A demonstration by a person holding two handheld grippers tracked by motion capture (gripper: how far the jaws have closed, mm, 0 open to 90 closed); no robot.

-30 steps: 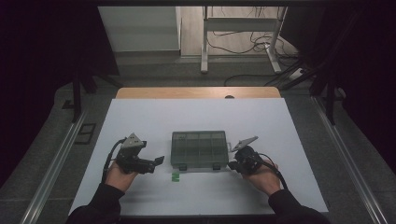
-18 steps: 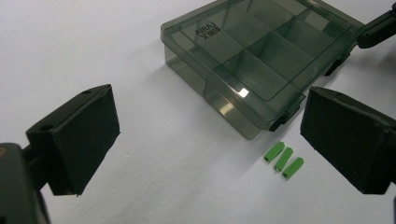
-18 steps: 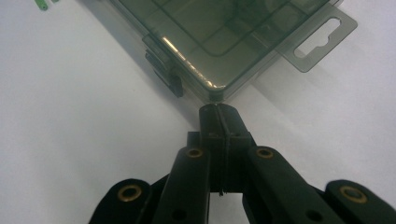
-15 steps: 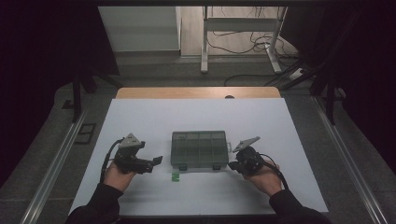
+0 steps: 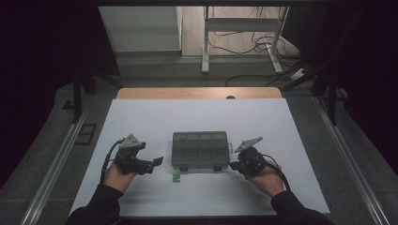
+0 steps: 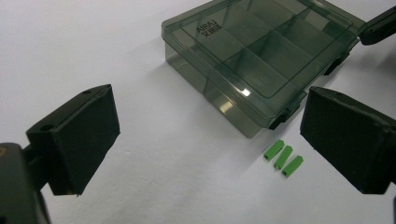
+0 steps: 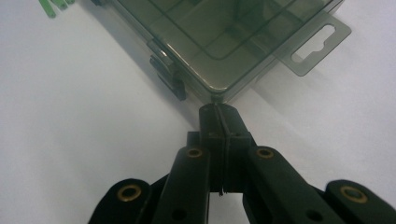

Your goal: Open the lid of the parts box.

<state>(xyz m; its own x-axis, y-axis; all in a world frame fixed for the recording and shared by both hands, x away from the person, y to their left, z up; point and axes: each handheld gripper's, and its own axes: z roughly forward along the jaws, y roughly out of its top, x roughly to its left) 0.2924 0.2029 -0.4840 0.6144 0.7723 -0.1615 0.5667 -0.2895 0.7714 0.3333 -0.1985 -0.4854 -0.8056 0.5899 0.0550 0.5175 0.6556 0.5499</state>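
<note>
Nothing is shifting since the earlier frames: both hands are keeping their places on the white table (image 5: 141, 122). The left gripper (image 5: 157, 162) is hovering left of the smoky compartment box (image 5: 200, 149), jaws spread wide and holding nothing. Three green pegs (image 6: 282, 157) are lying just beside the box's near edge. The right gripper (image 7: 218, 112) is staying pressed shut, empty, its tips meeting the box's near right corner.

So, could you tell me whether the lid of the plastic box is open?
No, the lid lies flat and closed on the box.
</note>
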